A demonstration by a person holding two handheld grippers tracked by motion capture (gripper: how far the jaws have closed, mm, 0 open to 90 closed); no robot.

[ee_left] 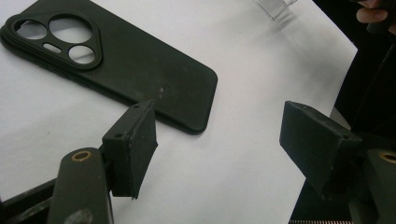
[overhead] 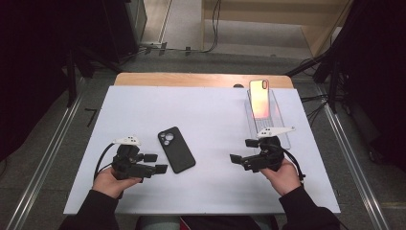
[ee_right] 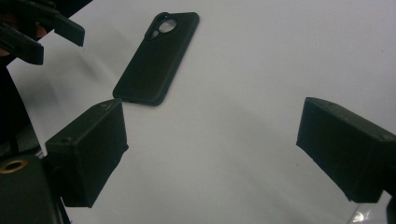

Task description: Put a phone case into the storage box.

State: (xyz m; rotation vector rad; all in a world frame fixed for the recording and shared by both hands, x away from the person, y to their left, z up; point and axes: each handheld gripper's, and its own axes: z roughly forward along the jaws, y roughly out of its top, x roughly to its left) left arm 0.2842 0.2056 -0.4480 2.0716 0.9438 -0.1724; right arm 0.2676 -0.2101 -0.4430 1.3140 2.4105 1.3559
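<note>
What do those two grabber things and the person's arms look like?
Both are black. The left gripper and right gripper each have two blocky, flat-faced black jaws, a white three-cornered plate on top and a black cable looping off the back. A brass-coloured ring sits at a jaw's base in both gripper views. The person wears dark long sleeves.

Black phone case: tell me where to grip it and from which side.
Grip the black phone case across its two long edges near the plain lower end, coming from the left gripper side. It lies flat on the white table, so the thin rim is the only hold.
</note>
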